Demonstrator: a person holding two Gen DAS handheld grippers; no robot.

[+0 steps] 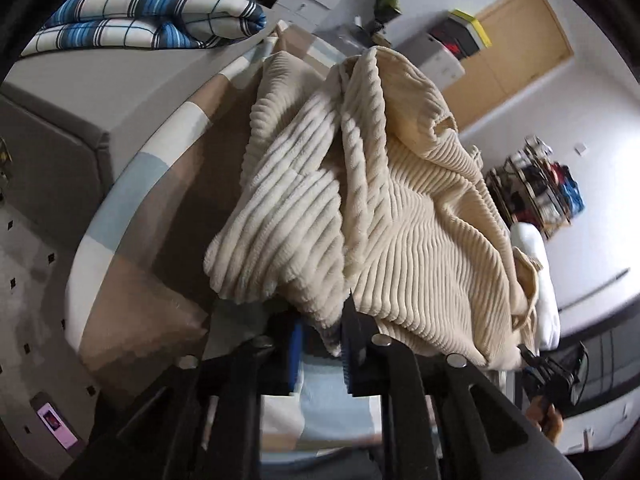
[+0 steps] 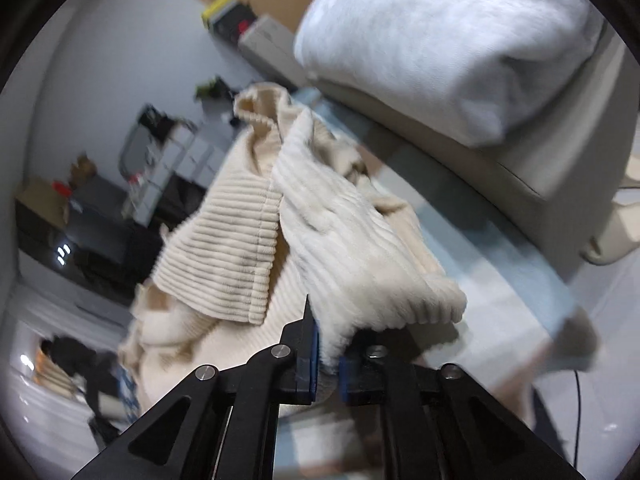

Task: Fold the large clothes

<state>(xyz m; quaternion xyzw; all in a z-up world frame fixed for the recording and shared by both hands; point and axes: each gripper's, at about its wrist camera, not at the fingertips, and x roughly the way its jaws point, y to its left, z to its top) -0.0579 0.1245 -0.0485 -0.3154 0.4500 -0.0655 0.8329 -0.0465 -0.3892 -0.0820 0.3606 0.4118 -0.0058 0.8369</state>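
Left gripper (image 1: 320, 344), seen from its own wrist camera, is clamped on a low edge of the cream ribbed garment (image 1: 360, 200), the cloth pinched between its blue pads. The garment hangs bunched and lifted above the checked bedspread (image 1: 132, 208), with a folded blue plaid quilt (image 1: 152, 8) well beyond it.

From the right wrist, the right gripper (image 2: 326, 354) is likewise closed on another edge of the garment (image 2: 352, 240), fabric caught between the pads; a ribbed panel droops beside it, and a pale grey pillow (image 2: 448, 40) lies past the garment.

Judging from this, the garment is being raised to spread. To do that well, draw both held edges apart evenly until the bunching falls out, then lower it flat onto the bedspread.
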